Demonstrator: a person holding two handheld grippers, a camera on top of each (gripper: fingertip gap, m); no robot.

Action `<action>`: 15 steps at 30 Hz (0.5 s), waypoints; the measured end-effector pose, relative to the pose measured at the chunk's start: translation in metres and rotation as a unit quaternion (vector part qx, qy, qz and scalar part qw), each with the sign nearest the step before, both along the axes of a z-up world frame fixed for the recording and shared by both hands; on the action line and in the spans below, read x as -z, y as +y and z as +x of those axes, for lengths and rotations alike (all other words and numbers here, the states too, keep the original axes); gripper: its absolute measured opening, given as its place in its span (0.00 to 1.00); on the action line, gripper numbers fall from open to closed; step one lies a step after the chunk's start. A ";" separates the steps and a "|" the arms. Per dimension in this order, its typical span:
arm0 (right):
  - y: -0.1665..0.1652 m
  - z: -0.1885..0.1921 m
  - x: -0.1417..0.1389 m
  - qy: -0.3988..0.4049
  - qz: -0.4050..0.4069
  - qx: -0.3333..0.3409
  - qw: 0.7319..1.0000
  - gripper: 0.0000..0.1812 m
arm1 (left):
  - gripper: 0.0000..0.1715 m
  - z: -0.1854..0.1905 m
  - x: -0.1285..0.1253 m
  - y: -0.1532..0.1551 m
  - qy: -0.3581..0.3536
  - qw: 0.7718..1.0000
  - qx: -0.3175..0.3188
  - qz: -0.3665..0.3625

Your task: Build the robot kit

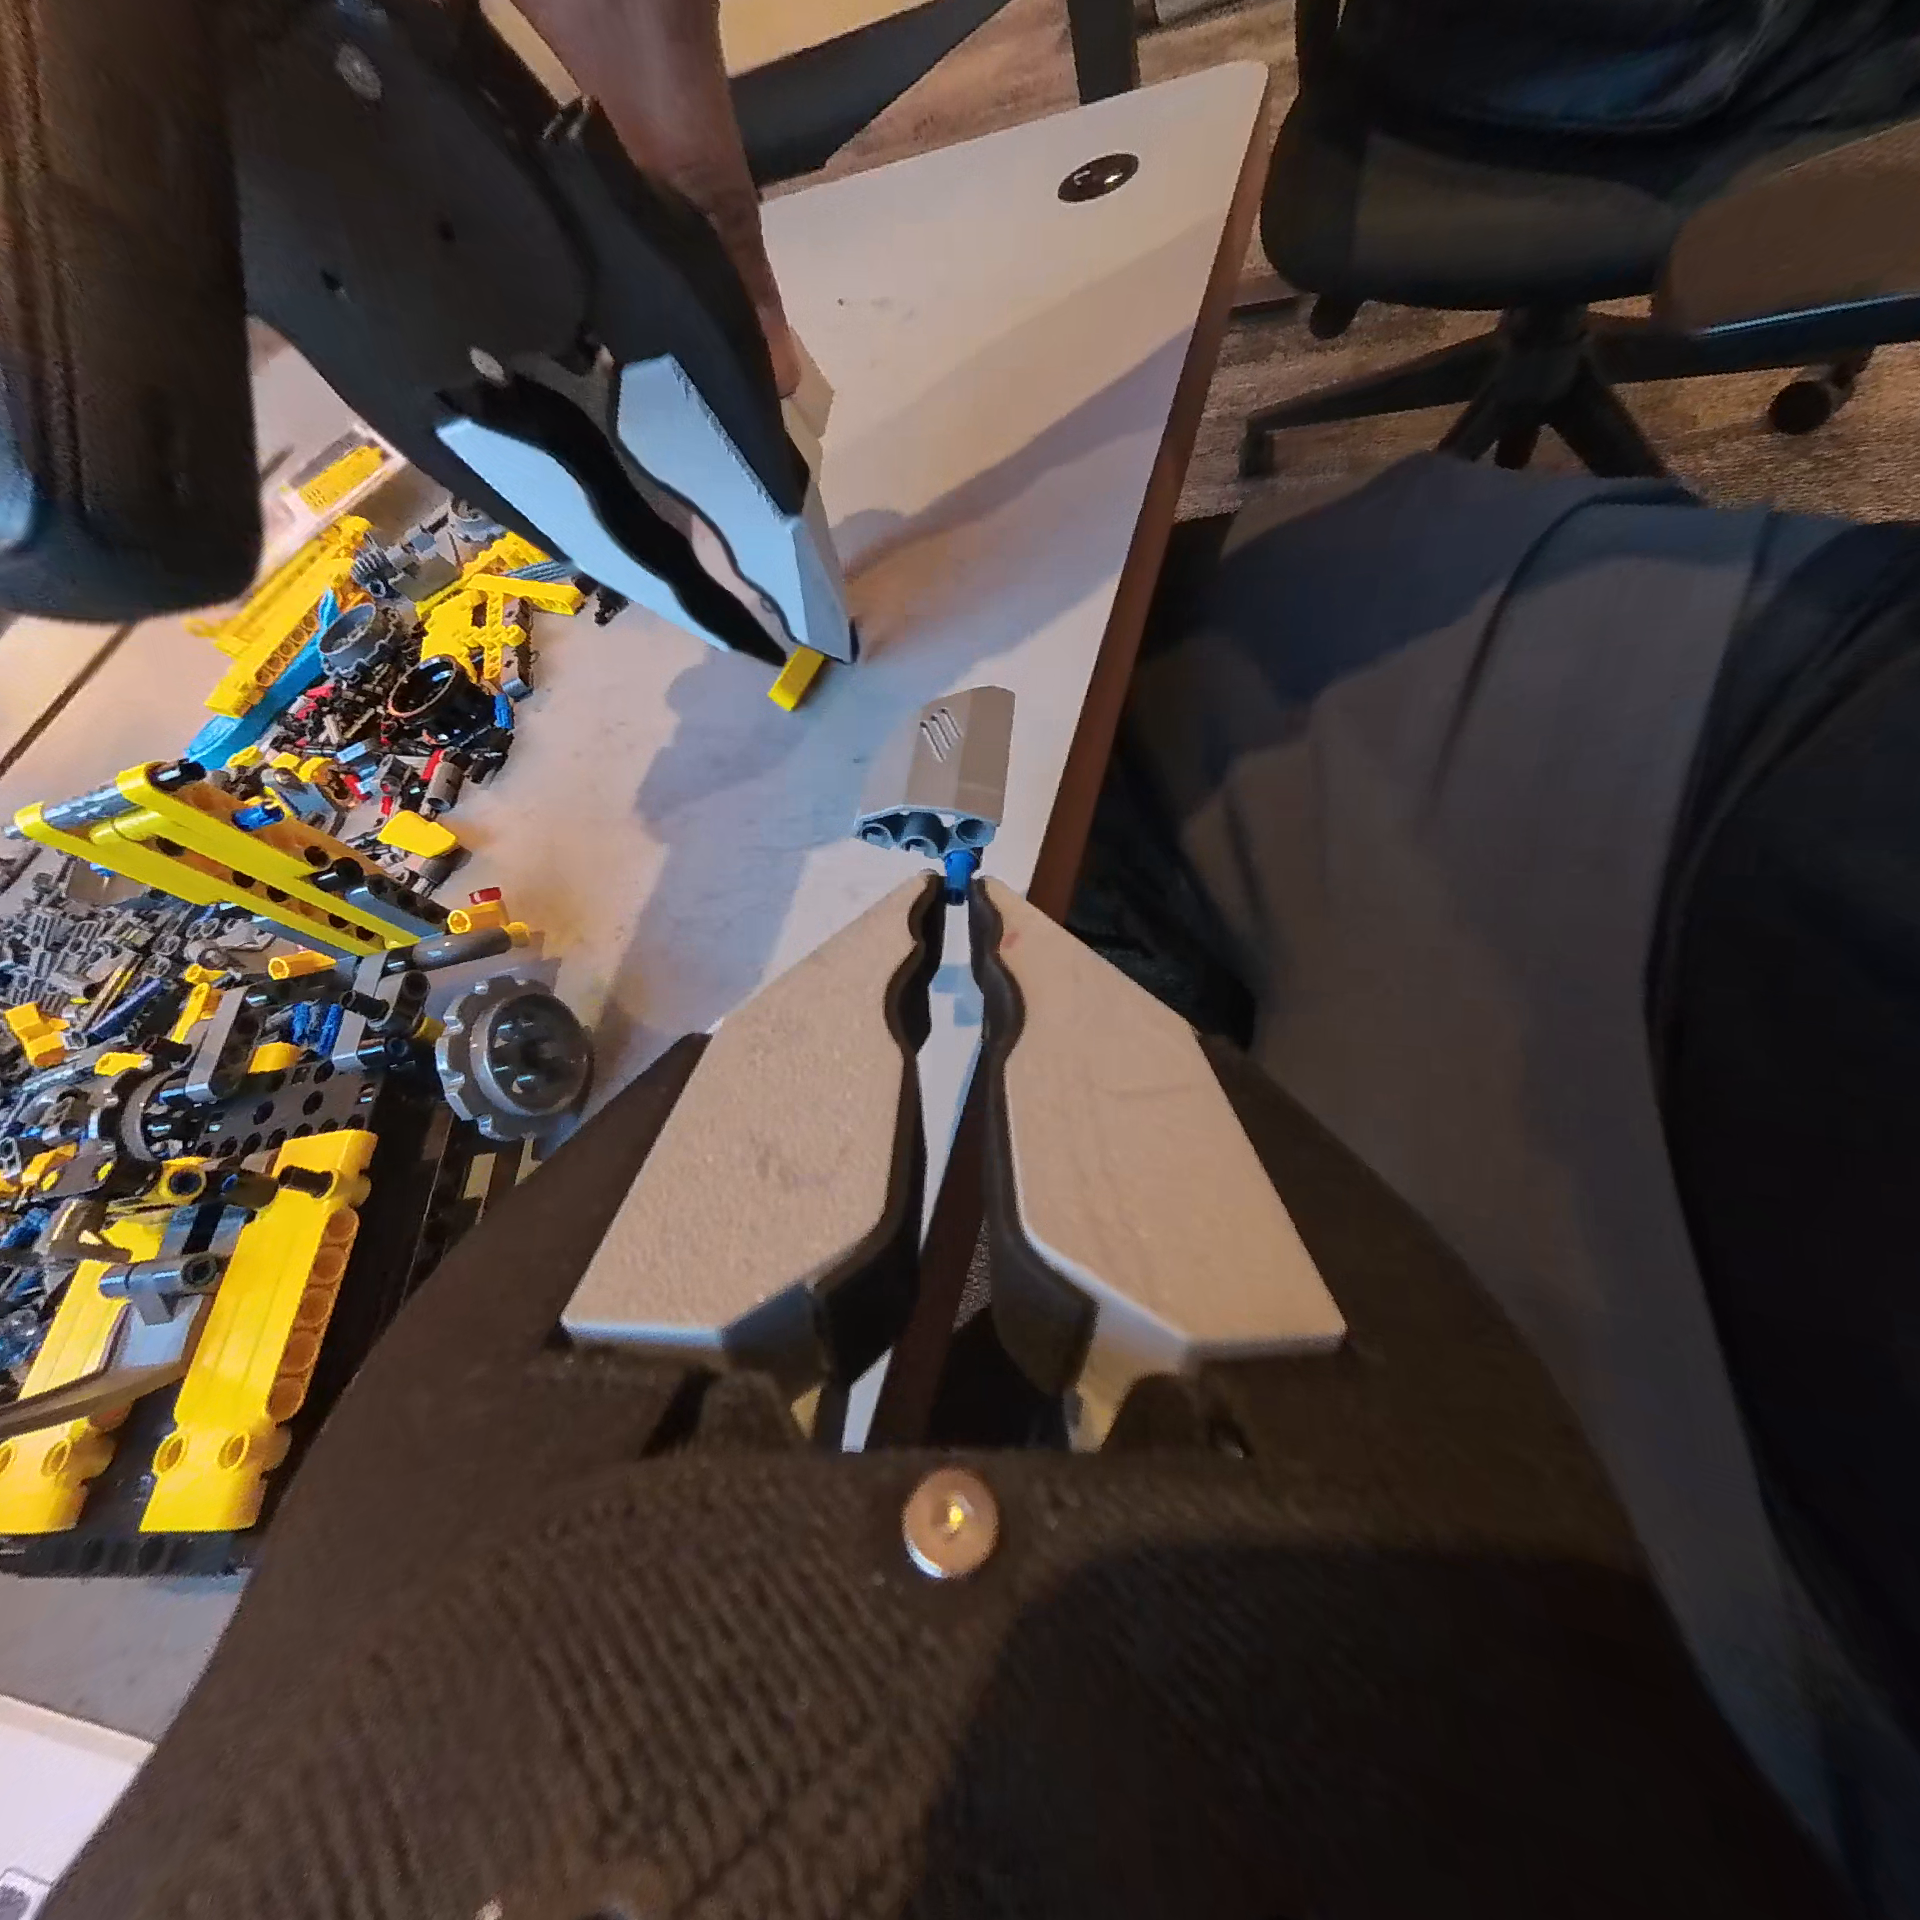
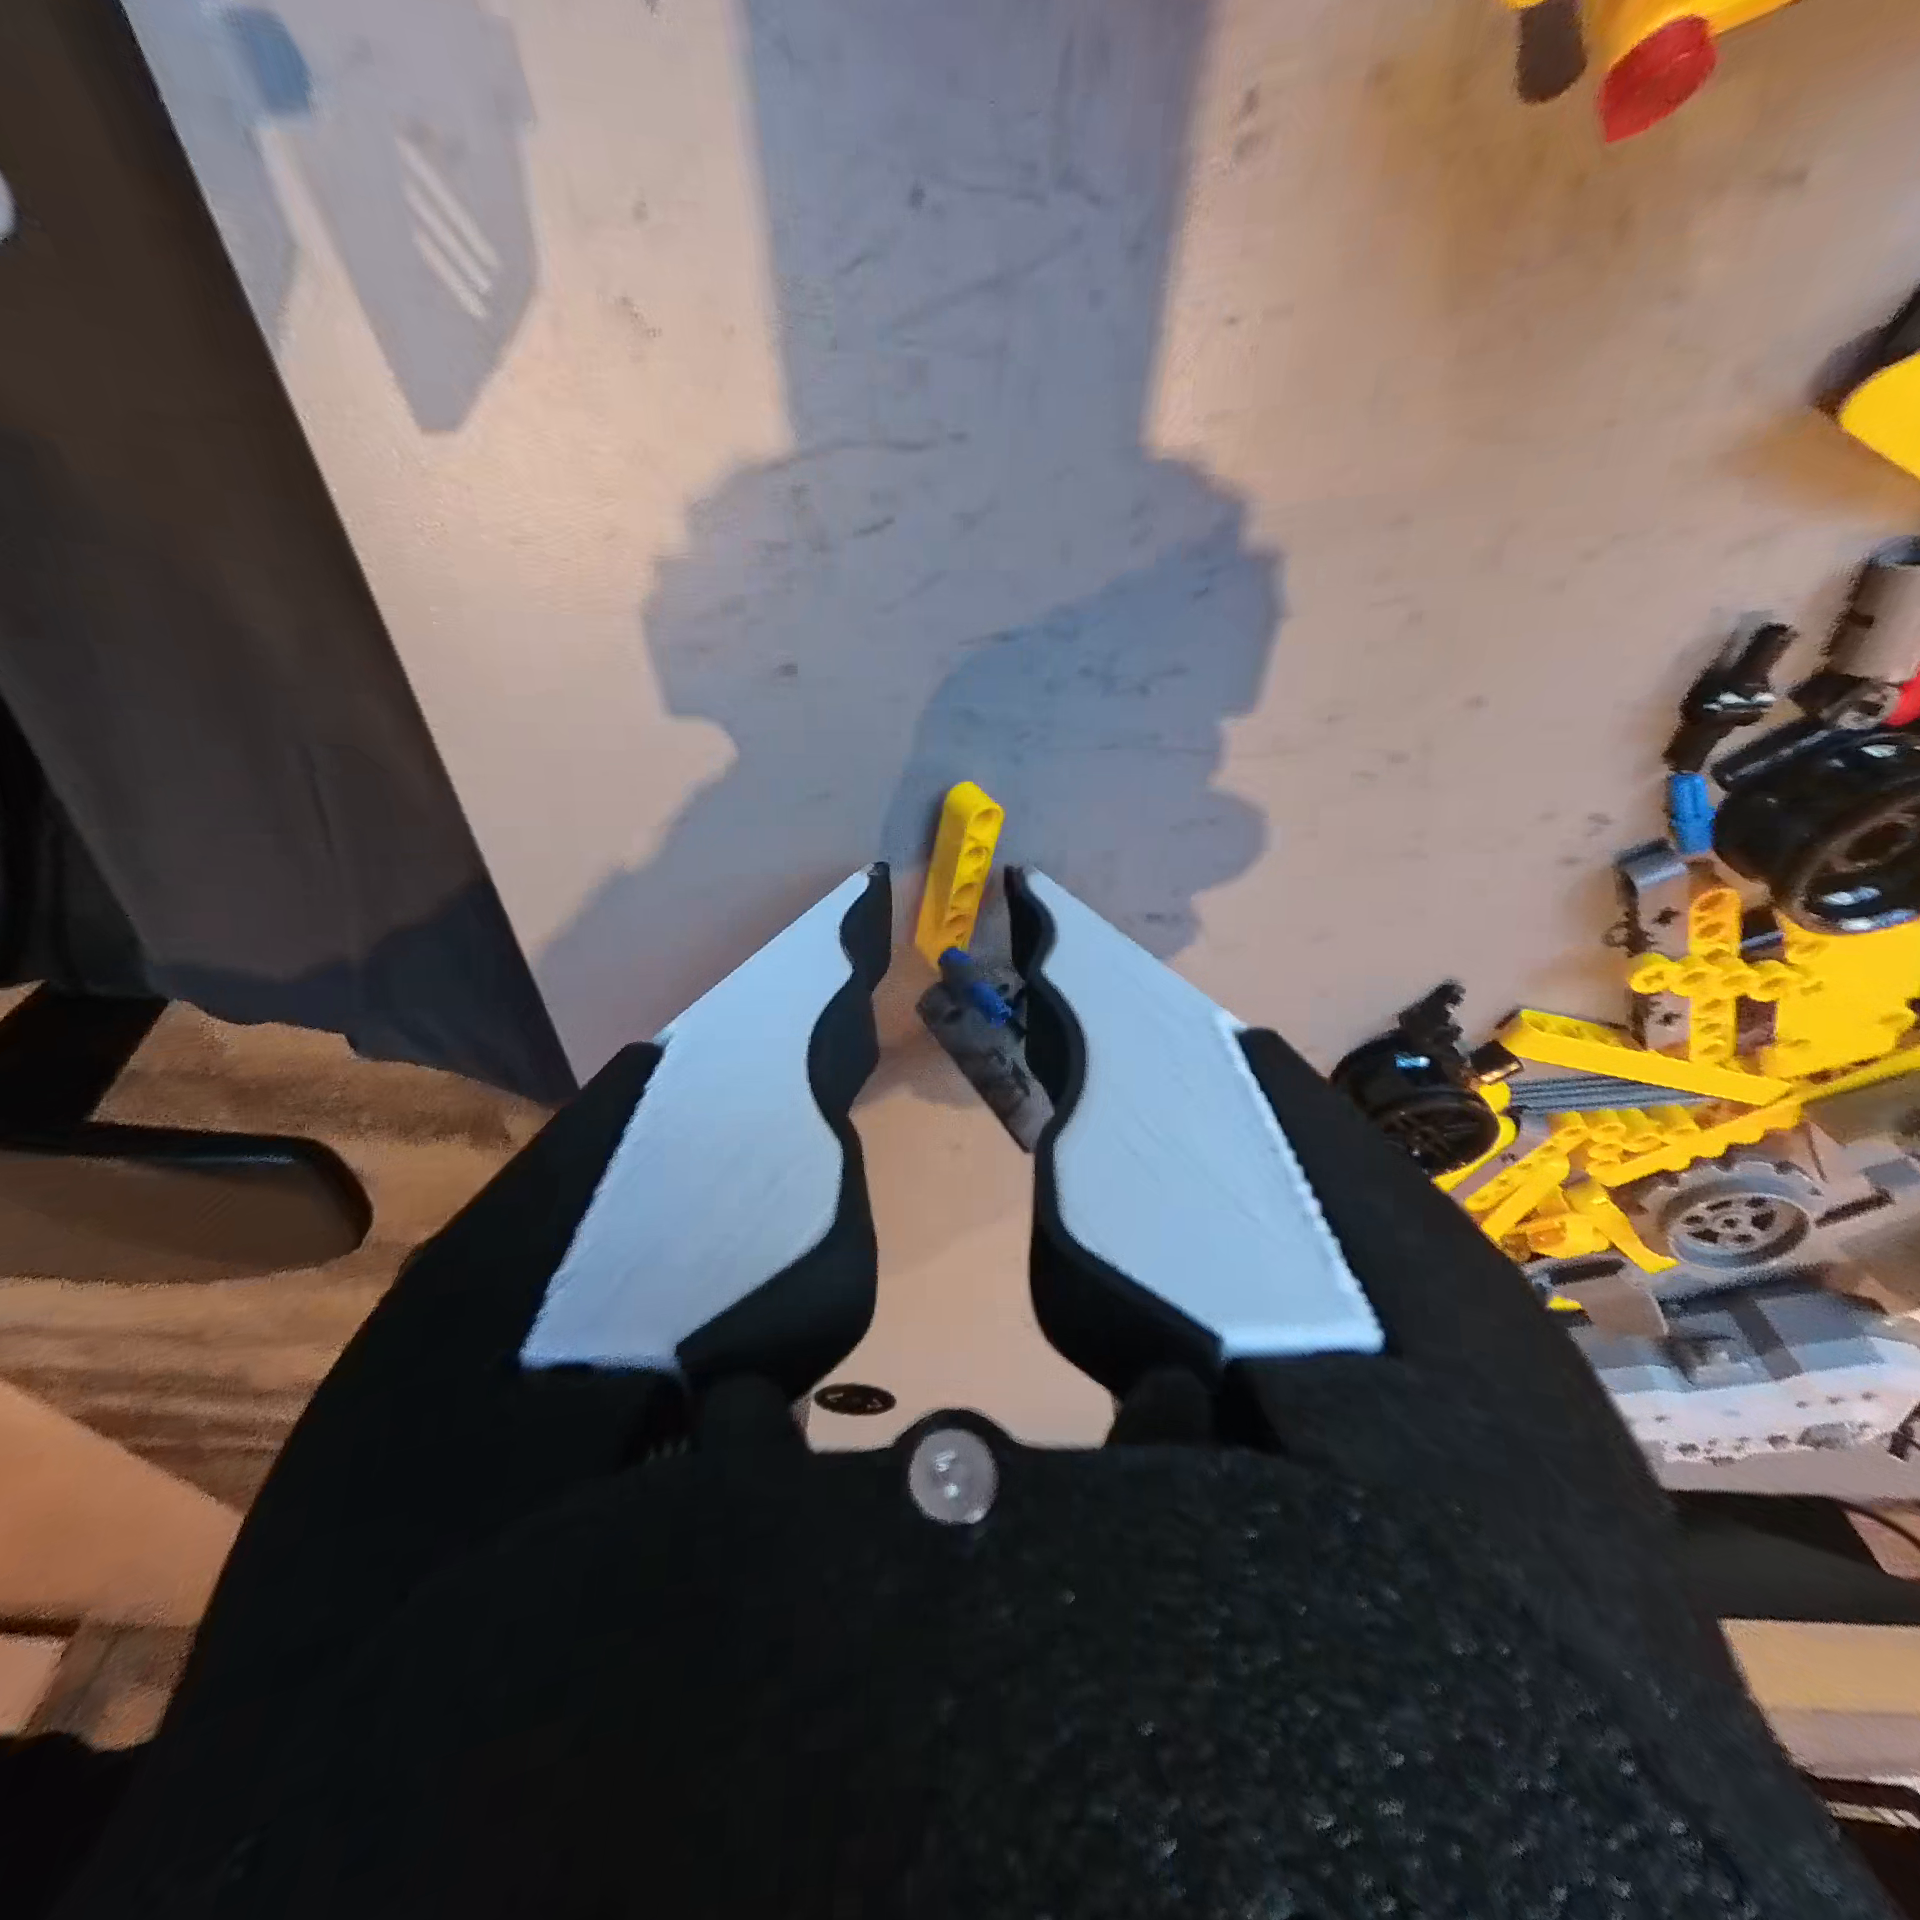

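Note:
My left gripper [image 1: 956,883] is shut on a small blue pin [image 1: 961,868]. The pin sticks in the end of a grey panel piece [image 1: 951,764] that lies near the edge of the white table [image 1: 987,312]. The panel shows blurred in the right wrist view [image 2: 416,239]. My right gripper [image 2: 948,875] is open a little, with a finger on either side of a short yellow beam [image 2: 961,883] on the table. A blue pin [image 2: 966,971] and a dark grey piece [image 2: 987,1049] sit at the beam's near end. The left wrist view shows this gripper [image 1: 816,655] with its tips down on the beam [image 1: 798,684].
A heap of yellow, black and grey building pieces [image 1: 260,935] with a grey gear wheel [image 1: 514,1049] fills the table's left. A part-built yellow vehicle [image 2: 1662,1039] and a black wheel [image 2: 1849,842] lie to my right gripper's right. An office chair [image 1: 1558,312] and a person's leg [image 1: 1455,987] are beyond the table edge. About 15 centimeters separates my left fingertips from my right.

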State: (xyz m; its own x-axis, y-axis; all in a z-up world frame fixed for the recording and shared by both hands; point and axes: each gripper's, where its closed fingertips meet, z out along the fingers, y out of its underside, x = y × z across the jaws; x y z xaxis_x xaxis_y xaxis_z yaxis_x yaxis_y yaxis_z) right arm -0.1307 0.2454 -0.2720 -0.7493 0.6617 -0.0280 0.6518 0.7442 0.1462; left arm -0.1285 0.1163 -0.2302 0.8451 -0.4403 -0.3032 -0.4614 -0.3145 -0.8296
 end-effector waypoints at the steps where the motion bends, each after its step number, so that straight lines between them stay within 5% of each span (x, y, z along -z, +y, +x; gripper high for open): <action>1: 0.000 -0.002 -0.004 0.014 -0.001 0.002 1.000 0.13 | 0.01 0.000 0.000 0.000 0.002 1.000 -0.002 0.001; 9: 0.015 -0.007 -0.050 0.147 -0.052 0.066 0.986 0.16 | 0.01 -0.004 0.000 0.008 -0.003 1.000 -0.011 0.006; 15: -0.008 0.007 -0.066 0.307 -0.232 0.173 0.907 0.16 | 0.01 0.000 -0.010 0.018 -0.014 0.999 -0.004 0.032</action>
State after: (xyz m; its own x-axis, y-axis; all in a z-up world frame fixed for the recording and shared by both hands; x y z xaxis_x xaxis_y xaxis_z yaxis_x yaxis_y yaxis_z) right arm -0.1240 0.2370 -0.2062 -0.4677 0.8838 -0.0118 0.7105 0.3680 -0.5998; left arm -0.1288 0.1347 -0.2200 0.8568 -0.4150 -0.3059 -0.4353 -0.2644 -0.8606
